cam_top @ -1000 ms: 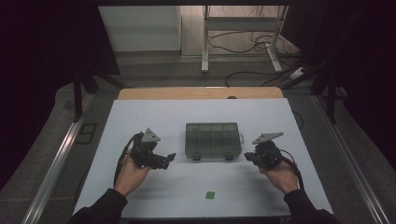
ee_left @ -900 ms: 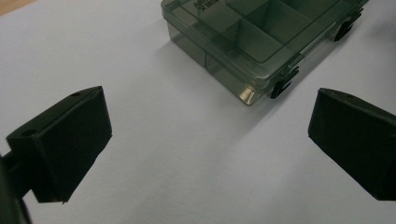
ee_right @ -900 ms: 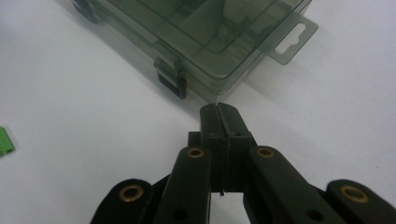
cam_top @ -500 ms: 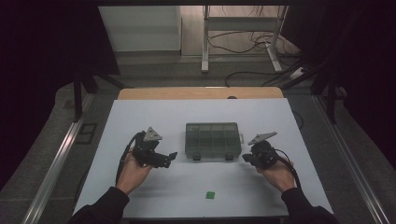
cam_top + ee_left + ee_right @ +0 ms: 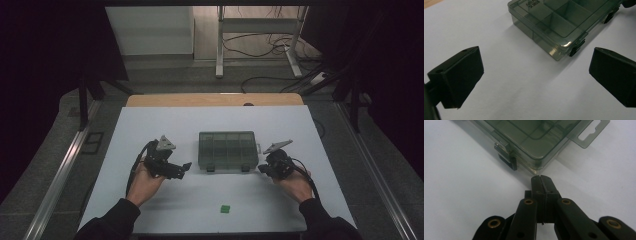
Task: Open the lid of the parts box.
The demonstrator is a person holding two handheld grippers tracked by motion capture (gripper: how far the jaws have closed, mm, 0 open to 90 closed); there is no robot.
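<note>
Smoky compartment box (image 5: 228, 150) at table centre, lid down, 2 black latches (image 5: 210, 169) along its 6 o'clock edge. Left gripper (image 5: 182, 169) at the box's 9 o'clock, jaws spread wide, nothing between them. Right gripper (image 5: 541, 180) at 3 o'clock, jaws pressed together on nothing, tips just touching the box's near corner beside the right-hand latch (image 5: 506, 157). Likely step: unlatching. Best done by steadying the box with the left, then sliding the closed tip under the latch lip and levering gently. Small green piece (image 5: 225, 208) at 6 o'clock, well apart.
</note>
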